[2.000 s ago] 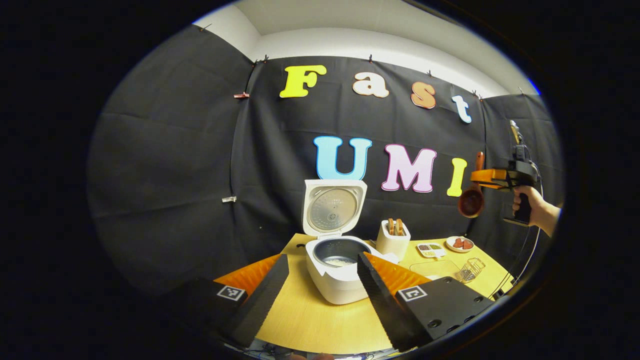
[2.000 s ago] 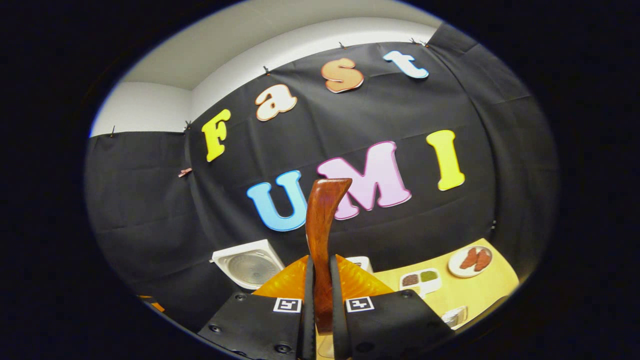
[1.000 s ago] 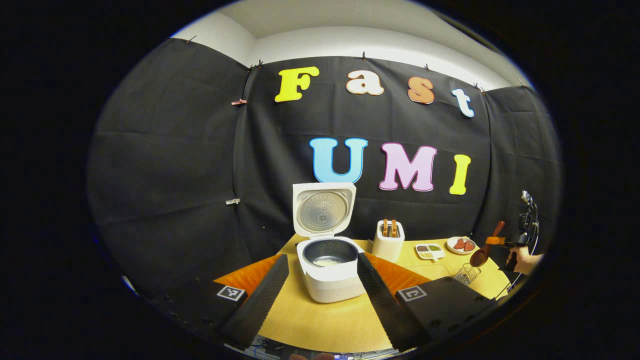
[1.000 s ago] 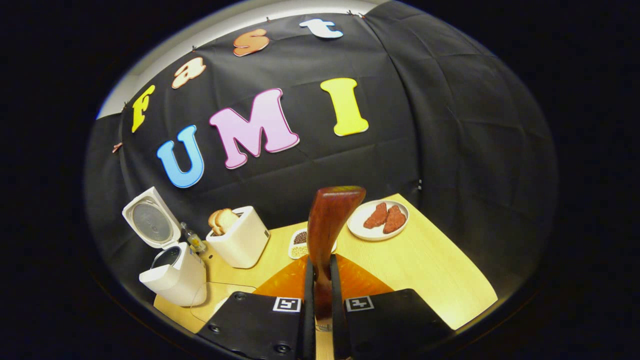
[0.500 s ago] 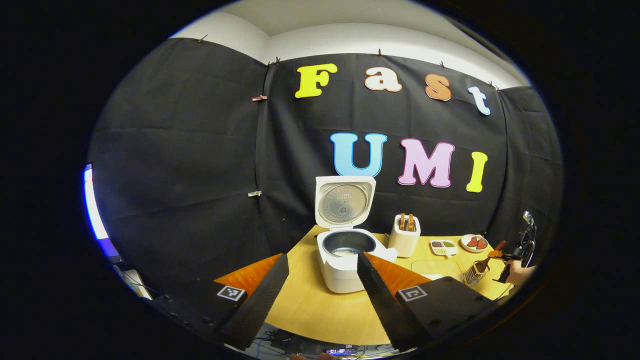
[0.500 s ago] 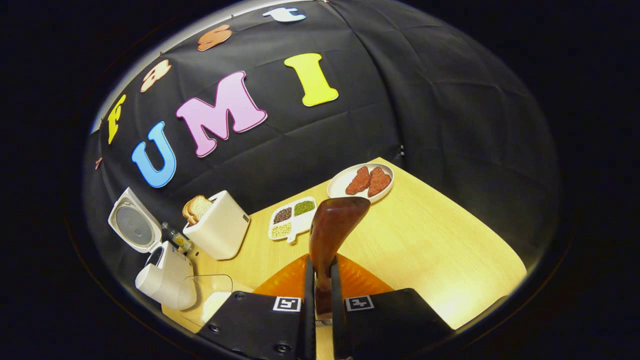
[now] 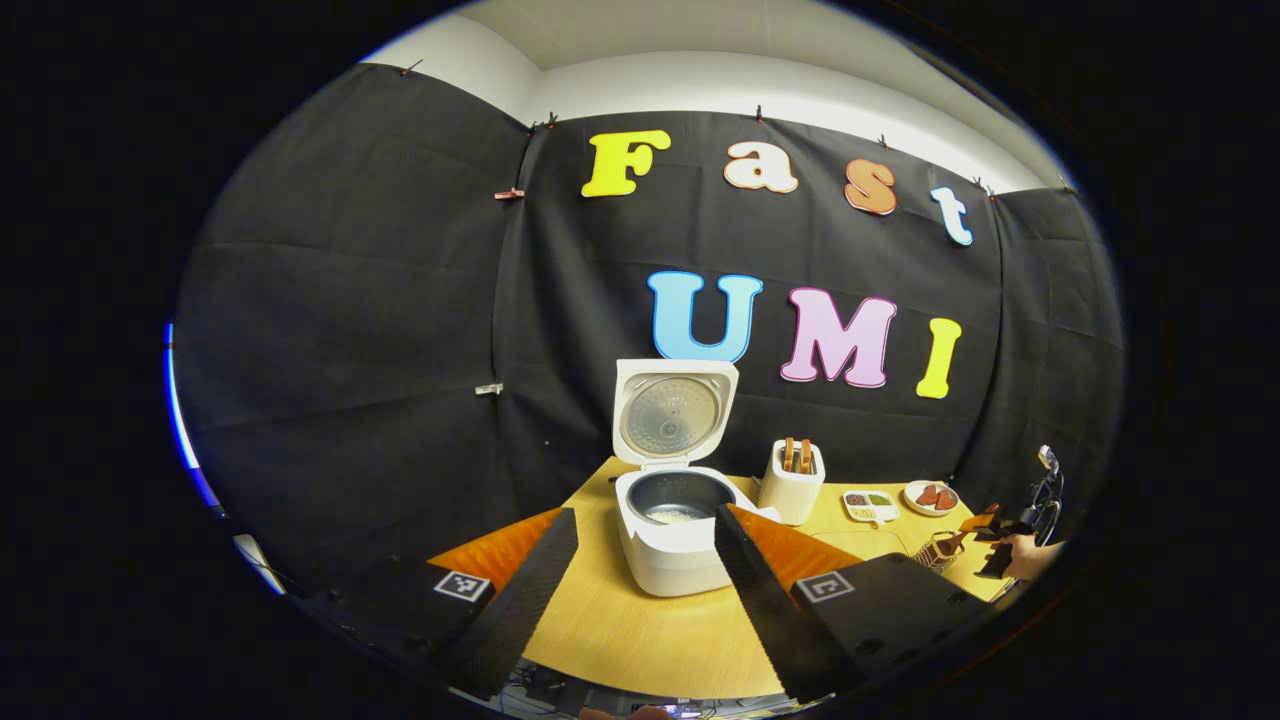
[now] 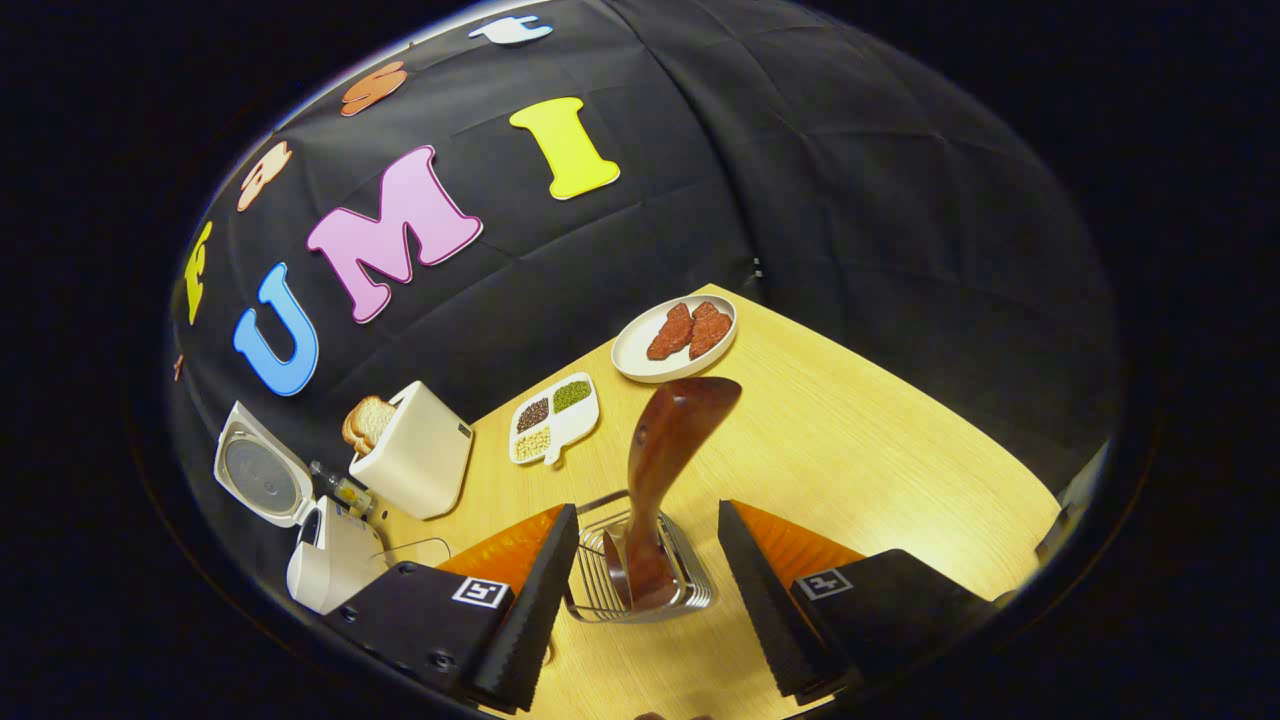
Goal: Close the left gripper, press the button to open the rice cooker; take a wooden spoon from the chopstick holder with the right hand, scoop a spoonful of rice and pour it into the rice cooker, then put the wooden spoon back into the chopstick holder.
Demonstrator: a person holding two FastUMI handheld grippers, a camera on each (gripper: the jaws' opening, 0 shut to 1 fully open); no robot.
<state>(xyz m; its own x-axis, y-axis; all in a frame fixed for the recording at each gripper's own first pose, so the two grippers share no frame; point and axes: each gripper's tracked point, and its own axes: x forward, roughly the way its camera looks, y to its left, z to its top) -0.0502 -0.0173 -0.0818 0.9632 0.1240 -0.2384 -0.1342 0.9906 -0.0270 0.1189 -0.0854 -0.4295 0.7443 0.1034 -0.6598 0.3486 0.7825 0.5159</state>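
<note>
Both grippers are standing wide: the right gripper (image 8: 640, 580) is flanking the wooden spoon (image 8: 660, 480), now resting in the wire chopstick holder (image 8: 690, 590); the rice cooker (image 7: 672, 530) is sitting open, so nearly nothing remains, while the left gripper (image 7: 640, 580) is idling.

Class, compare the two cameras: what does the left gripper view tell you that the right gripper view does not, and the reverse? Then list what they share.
Left gripper view: the open white rice cooker seen from the front, with rice in its dark inner pot, and a hand holding the right hand-held gripper.
Right gripper view: close up, the brown wooden spoon stands in the wire chopstick holder, free between open fingers.
Shared: yellow wooden table, white toaster, white three-compartment dish, white plate of red slices.
</note>
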